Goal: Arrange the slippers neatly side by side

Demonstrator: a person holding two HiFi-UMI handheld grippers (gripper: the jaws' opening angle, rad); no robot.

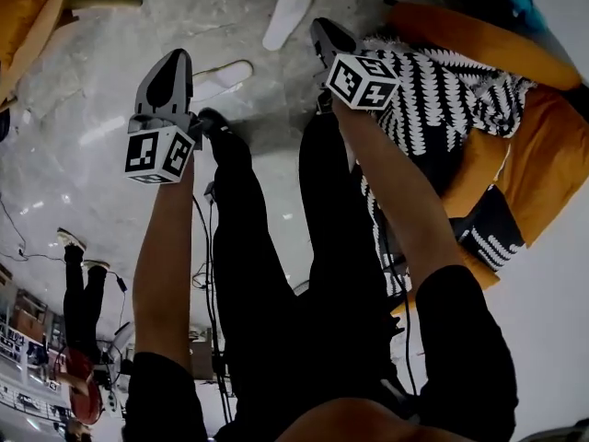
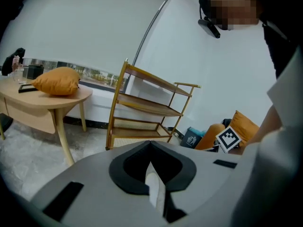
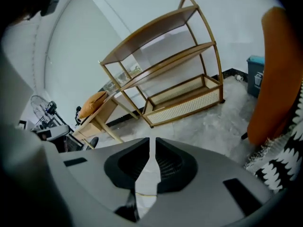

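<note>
Grey marbled floor (image 1: 83, 145) | white slipper (image 1: 287, 15) | second slipper (image 1: 221, 76) apart | wooden shelf (image 2: 144, 106) by wall

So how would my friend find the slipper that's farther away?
Start at the orange armchair with the black-and-white blanket on the right of the head view; beside it is grey floor. Two white slippers lie there. The farther slipper is in full view by the top edge, while the nearer slipper is partly hidden behind the left tool.
</note>
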